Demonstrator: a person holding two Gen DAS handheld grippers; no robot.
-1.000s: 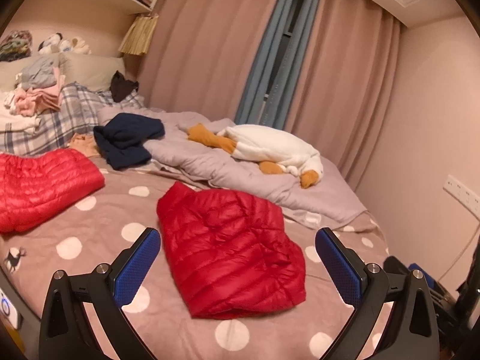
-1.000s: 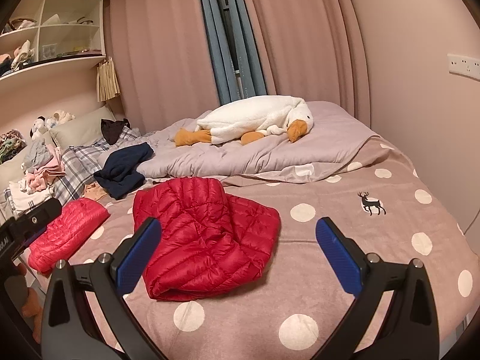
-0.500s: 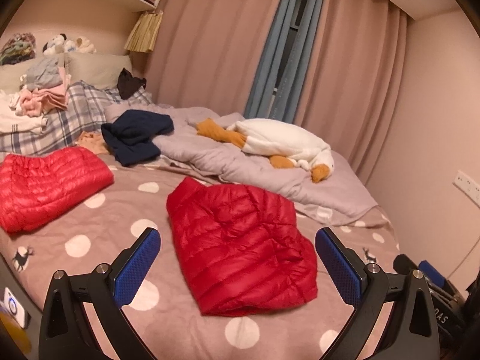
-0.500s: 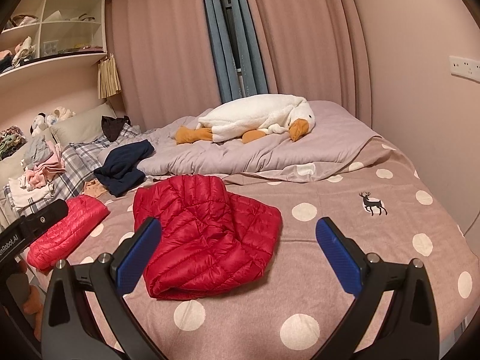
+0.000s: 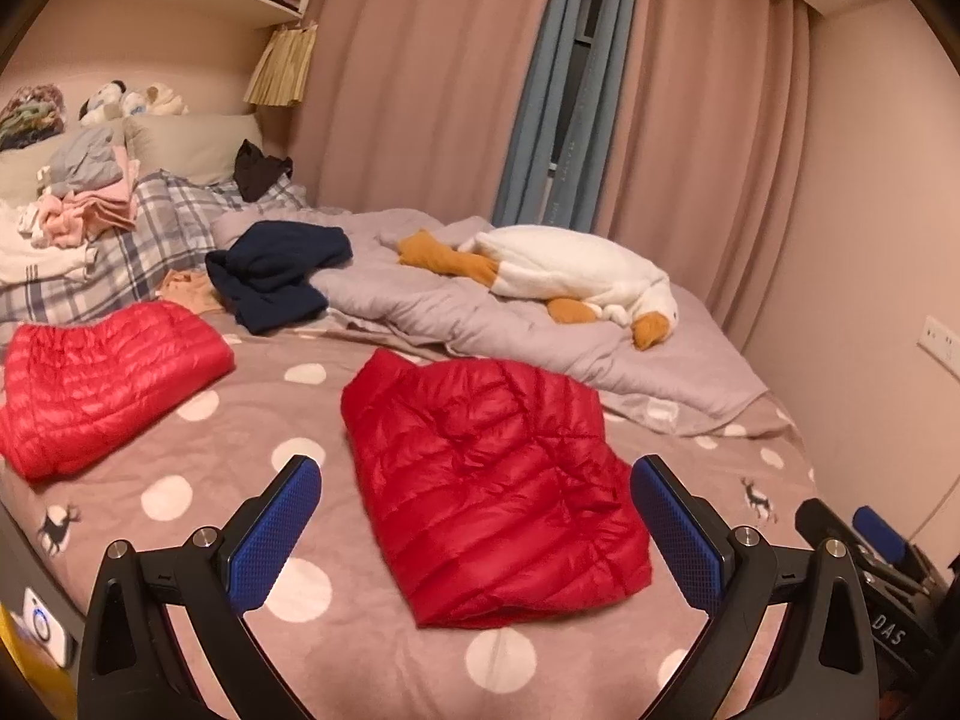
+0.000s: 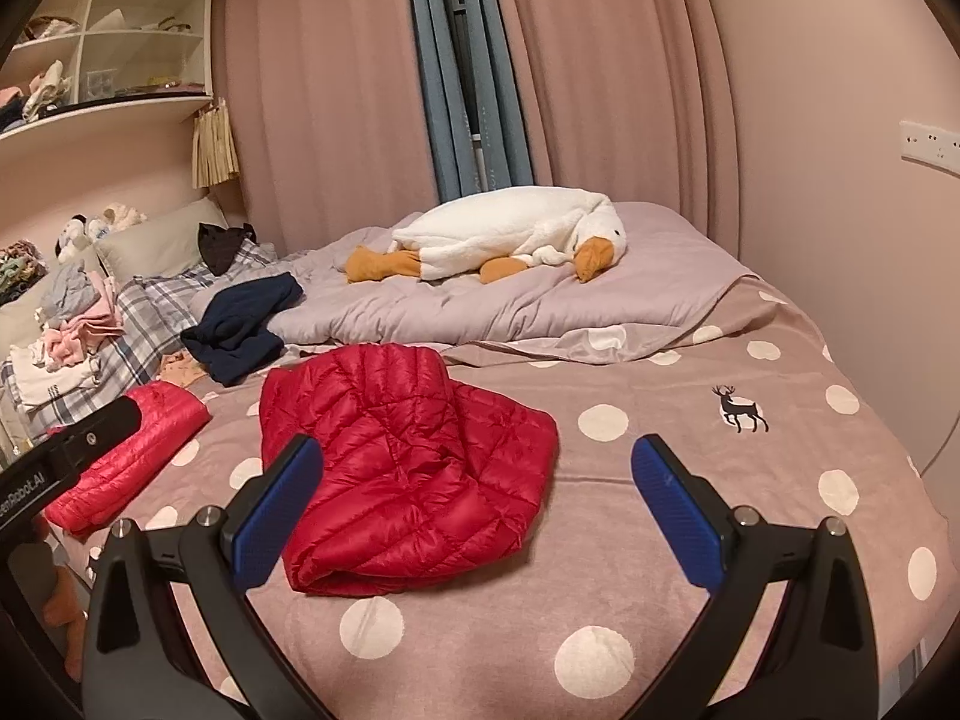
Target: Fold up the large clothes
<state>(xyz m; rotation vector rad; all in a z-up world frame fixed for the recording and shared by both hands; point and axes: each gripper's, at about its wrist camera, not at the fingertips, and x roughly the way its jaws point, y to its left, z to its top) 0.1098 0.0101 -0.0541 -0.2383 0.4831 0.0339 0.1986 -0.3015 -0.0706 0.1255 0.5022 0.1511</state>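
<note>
A folded red down jacket (image 5: pixel 492 480) lies on the polka-dot bedspread (image 5: pixel 252 420); it also shows in the right wrist view (image 6: pixel 402 468). A second red down jacket (image 5: pixel 96 384) lies folded to its left, also in the right wrist view (image 6: pixel 132 456). My left gripper (image 5: pixel 477 531) is open and empty, held above the near edge of the middle jacket. My right gripper (image 6: pixel 474 510) is open and empty, above the bedspread (image 6: pixel 660 480) just right of that jacket. Neither touches cloth.
A dark navy garment (image 5: pixel 276 276) lies behind the jackets. A white plush goose (image 5: pixel 570 276) rests on a grey quilt (image 5: pixel 480 324). A pile of clothes (image 5: pixel 78 204) sits on plaid pillows at far left. The wall stands to the right (image 6: pixel 870 240).
Both grippers have drawn back and risen slightly; the jackets sit a little lower and farther in view. Both stay open. The clothes have not moved.
</note>
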